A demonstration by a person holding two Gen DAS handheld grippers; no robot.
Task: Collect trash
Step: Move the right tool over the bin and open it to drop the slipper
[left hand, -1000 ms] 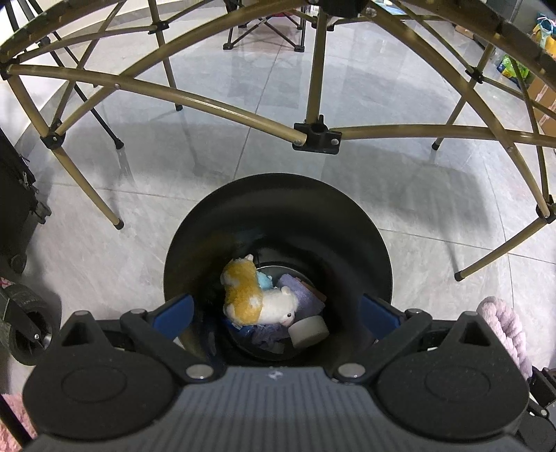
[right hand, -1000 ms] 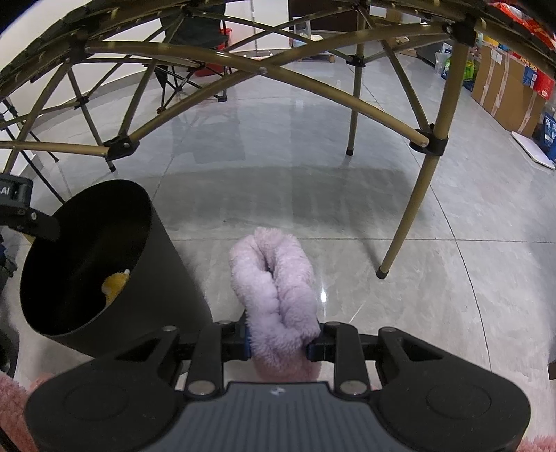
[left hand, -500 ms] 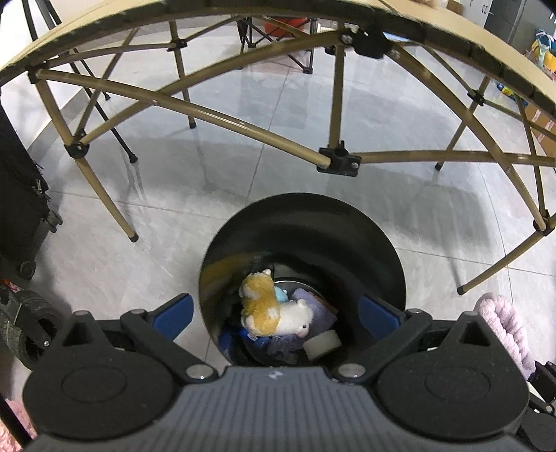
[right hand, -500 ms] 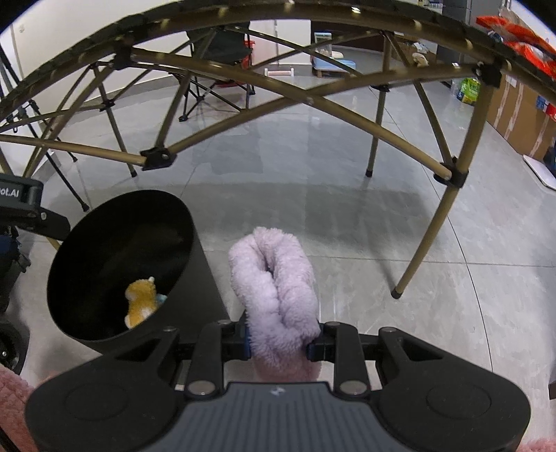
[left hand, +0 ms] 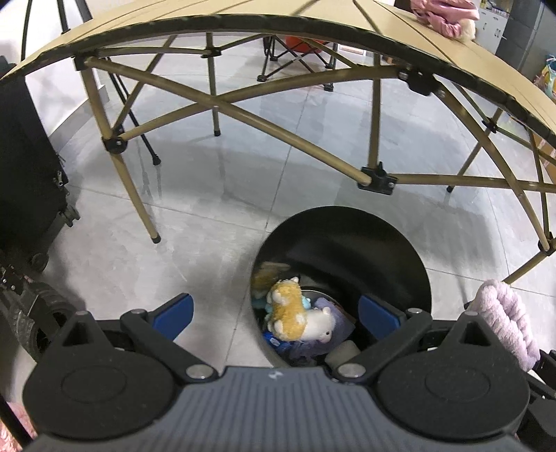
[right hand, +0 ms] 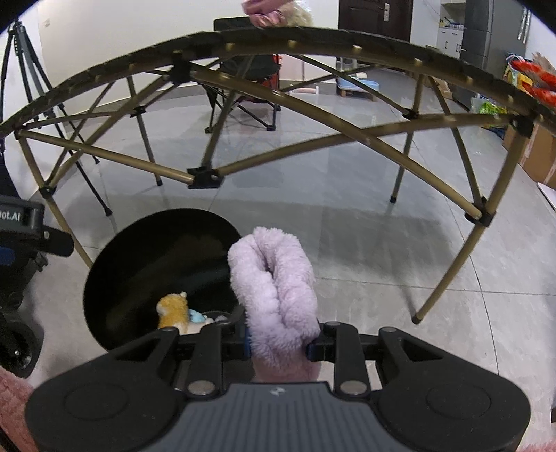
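Observation:
A black round bin (left hand: 347, 240) stands on the grey tile floor; it also shows in the right wrist view (right hand: 146, 264). Inside it lie a yellow-and-white plush toy (left hand: 295, 313), a purple cloth and a white block. My left gripper (left hand: 274, 309) is open and empty, above the bin's left rim. My right gripper (right hand: 278, 342) is shut on a fluffy lilac slipper (right hand: 274, 292), held just right of the bin and above floor level. The slipper also shows at the right edge of the left wrist view (left hand: 504, 320).
A folding table (left hand: 243, 41) with tan crossed legs arches over the far side. A black wheeled case (left hand: 27, 167) stands at the left. A folding chair (right hand: 250, 83) is beyond the table, cardboard boxes (right hand: 535, 153) at the right. A pink item (left hand: 441, 14) lies on the tabletop.
Both grippers have risen and pulled back, so the tabletop now shows. The left gripper has shifted left off the bin's centre. The right gripper with the slipper has moved closer to the bin.

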